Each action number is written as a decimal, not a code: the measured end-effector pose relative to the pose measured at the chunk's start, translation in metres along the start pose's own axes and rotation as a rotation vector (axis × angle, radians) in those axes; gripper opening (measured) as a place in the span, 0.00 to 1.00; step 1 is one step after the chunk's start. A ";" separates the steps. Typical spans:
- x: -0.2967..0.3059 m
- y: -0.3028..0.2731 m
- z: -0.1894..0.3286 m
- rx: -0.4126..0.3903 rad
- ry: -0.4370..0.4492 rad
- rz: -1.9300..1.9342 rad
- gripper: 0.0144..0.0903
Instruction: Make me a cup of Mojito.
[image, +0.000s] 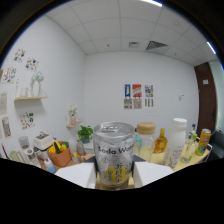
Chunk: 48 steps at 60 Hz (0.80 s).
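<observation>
A silver can labelled "Soda Water" (113, 152) with yellow print stands upright between my two fingers, raised well above the counter. Both white fingers (80, 174) press against its sides, so my gripper (113, 181) is shut on it. The can's lid and pull tab face up and look unopened. Behind it on the counter stand several drink items: a pale jar with a tan lid (145, 137), an amber bottle (160, 141), a white bottle (177, 134) and a yellow-green can (203, 141).
An orange bowl of lemons (60, 154) sits to the left of the fingers, with a small green plant (85, 134) and white appliances (42, 141) near the wall. Wall shelves hang at left; posters hang on the far wall.
</observation>
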 end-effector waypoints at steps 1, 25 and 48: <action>0.002 0.003 -0.004 0.001 -0.003 0.000 0.49; 0.069 0.164 -0.056 -0.144 0.012 0.005 0.49; 0.085 0.218 -0.052 -0.189 -0.095 0.635 0.49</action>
